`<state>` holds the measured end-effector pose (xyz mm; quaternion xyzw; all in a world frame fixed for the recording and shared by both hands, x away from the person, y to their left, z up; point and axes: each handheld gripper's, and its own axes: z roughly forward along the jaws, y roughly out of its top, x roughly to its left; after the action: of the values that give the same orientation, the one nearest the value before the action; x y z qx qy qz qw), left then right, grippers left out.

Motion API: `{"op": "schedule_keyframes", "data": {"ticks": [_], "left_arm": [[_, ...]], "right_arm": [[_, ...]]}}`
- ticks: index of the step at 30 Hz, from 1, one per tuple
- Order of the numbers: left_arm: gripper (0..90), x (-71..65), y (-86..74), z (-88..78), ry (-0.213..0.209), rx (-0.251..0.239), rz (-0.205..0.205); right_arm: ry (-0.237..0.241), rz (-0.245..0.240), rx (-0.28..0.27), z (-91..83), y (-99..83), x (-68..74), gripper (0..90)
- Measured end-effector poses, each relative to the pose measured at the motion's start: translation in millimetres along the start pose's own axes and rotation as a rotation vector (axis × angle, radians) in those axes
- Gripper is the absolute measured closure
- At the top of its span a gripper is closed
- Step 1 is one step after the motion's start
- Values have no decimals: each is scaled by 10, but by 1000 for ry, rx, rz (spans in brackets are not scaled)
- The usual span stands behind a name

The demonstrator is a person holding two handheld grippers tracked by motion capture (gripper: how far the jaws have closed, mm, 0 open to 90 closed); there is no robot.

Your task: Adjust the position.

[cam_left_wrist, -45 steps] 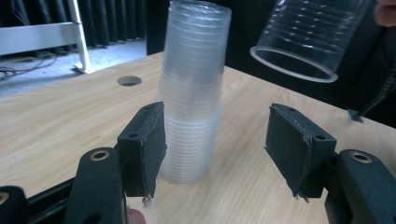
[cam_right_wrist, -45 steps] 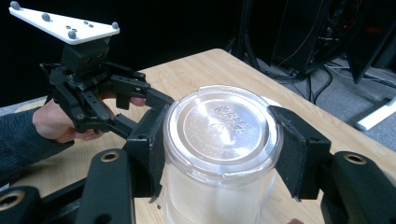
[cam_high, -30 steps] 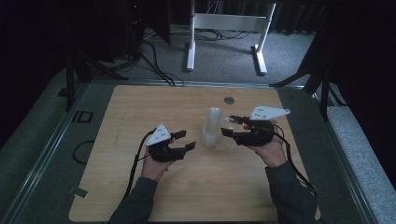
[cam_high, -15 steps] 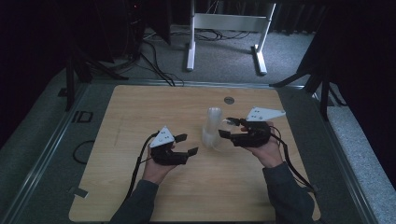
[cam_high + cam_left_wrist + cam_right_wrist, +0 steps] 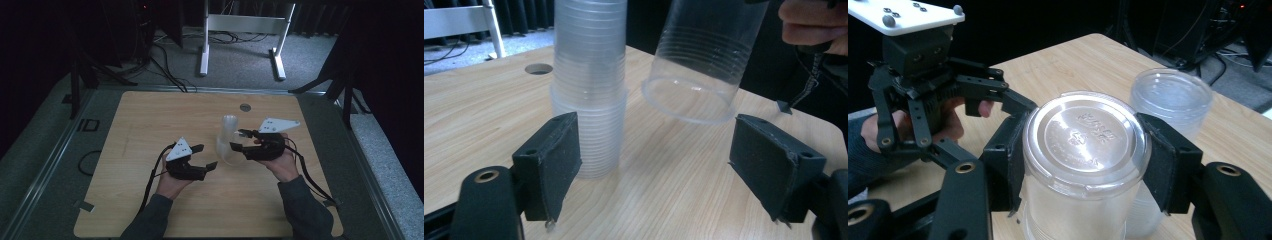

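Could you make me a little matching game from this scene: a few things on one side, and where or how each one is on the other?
Things:
1. single clear cup
2. stack of clear cups
3. left gripper
4. round hole

States:
A. standing upside down on the wooden table
B. jaws apart, nothing between them
C. set in the tabletop at its far edge
D. clamped between the jaws of the right gripper, lifted and tilted

Pairs: 1-D, 2-A, 3-B, 4-C
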<state>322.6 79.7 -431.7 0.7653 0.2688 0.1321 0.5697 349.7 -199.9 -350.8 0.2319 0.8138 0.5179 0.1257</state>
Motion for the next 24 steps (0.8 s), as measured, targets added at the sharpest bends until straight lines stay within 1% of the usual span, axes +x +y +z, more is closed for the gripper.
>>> {"op": "schedule_keyframes", "data": {"ticks": [4,7,8,9,14,17,20,24], "left_arm": [[180,-59,27,27,-4,-11,9],[173,-73,42,37,-5,-15,14],[173,-80,53,48,-14,-22,9],[174,-90,65,58,-19,-21,16],[173,-131,87,100,-31,-35,23],[174,-152,97,122,-27,-43,36],[173,-163,106,138,-26,-49,41],[171,-175,108,165,-27,-47,45]], "right_arm": [[13,13,-8,35,-17,34,409],[17,20,-9,55,-28,45,409],[17,20,-9,55,-28,45,409],[21,24,-10,66,-32,49,409],[27,34,-19,81,-37,51,409],[28,40,-19,93,-45,55,409],[29,41,-22,96,-47,57,409],[33,51,-34,97,-45,62,410]]}}
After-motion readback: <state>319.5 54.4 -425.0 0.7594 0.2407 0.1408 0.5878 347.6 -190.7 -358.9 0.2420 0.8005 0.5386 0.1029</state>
